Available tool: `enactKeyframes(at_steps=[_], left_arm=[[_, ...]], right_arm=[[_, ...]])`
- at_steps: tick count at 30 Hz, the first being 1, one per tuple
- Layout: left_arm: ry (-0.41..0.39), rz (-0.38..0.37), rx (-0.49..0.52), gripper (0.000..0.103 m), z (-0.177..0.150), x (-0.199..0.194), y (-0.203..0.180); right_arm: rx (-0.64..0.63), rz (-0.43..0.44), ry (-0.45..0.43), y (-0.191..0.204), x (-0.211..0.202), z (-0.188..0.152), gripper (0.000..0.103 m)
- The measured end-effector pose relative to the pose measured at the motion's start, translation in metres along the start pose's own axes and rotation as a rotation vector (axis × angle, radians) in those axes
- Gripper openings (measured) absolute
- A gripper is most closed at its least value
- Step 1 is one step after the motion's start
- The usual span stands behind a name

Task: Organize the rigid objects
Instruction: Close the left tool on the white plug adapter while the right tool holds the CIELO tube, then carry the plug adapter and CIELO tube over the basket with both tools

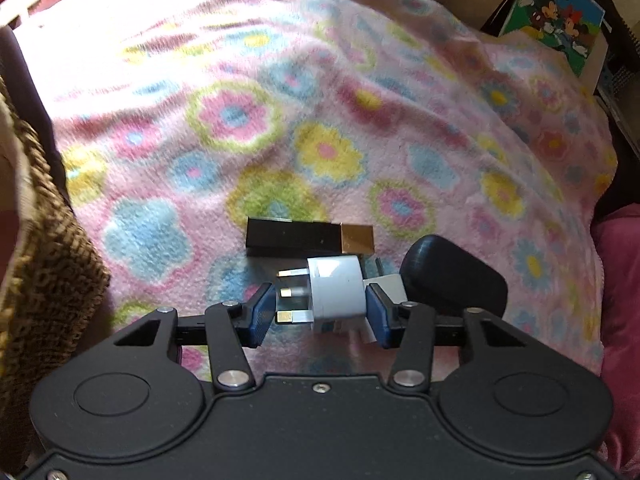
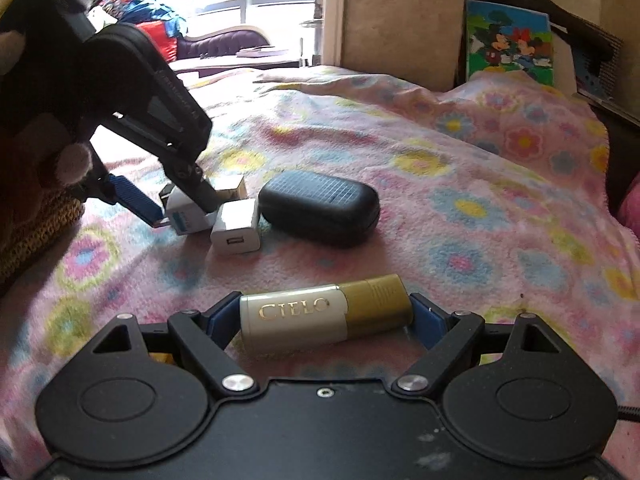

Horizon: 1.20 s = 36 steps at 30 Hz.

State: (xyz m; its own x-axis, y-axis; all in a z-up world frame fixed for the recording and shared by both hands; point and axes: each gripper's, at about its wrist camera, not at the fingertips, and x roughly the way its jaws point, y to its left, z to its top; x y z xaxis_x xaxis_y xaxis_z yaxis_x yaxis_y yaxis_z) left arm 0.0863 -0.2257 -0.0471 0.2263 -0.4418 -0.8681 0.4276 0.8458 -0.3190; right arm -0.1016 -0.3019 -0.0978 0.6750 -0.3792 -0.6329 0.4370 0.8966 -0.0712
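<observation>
Held a white-and-gold CIELO bottle [image 2: 296, 320] crosswise in the right gripper [image 2: 326, 316], one blue pad on each end, jaws wide because the grip ran along the bottle's length; seemingly kept it just over the floral blanket [image 1: 240, 120], probably waiting its turn to be put away. Further out, set the left gripper [image 1: 320, 312] steeply down over a small cluster and closed it to a narrow span on a white travel plug adapter [image 1: 338, 290], one pad against the prong tips, the other against the round body. Likely took it that way because the prongs and the body gave the two flattest ends. Left a white USB charger cube [image 2: 236, 232] touching the adapter, with a black zip case [image 2: 320, 212] just beside the cube. Just behind the adapter, left a black-and-gold box [image 1: 296, 236] lying flat. Kept a woven basket [image 1: 40, 260] at the blanket's left edge, probably the place meant for these pieces. Beyond, against the wall, noted a Mickey Mouse picture [image 2: 510, 44].
</observation>
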Motion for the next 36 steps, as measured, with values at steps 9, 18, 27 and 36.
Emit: enactKeyframes(at_steps=[9,18,27,36], left_arm=[[-0.042,-0.02,-0.023,0.027,0.001,-0.03,0.003],[-0.004,0.008,-0.021,0.027,-0.003,-0.018,0.012],[-0.01,-0.063,-0.038,0.027,0.0,-0.027,0.02],[-0.025,-0.14,-0.083,0.027,0.007,-0.036,0.028]], right_arm=[[0.122,-0.015,-0.021,-0.013,-0.022,0.025,0.087],[0.122,-0.063,-0.008,-0.009,-0.023,0.028,0.087],[0.116,-0.067,0.001,-0.003,-0.024,0.028,0.087],[0.134,-0.06,-0.005,-0.005,-0.025,0.029,0.087]])
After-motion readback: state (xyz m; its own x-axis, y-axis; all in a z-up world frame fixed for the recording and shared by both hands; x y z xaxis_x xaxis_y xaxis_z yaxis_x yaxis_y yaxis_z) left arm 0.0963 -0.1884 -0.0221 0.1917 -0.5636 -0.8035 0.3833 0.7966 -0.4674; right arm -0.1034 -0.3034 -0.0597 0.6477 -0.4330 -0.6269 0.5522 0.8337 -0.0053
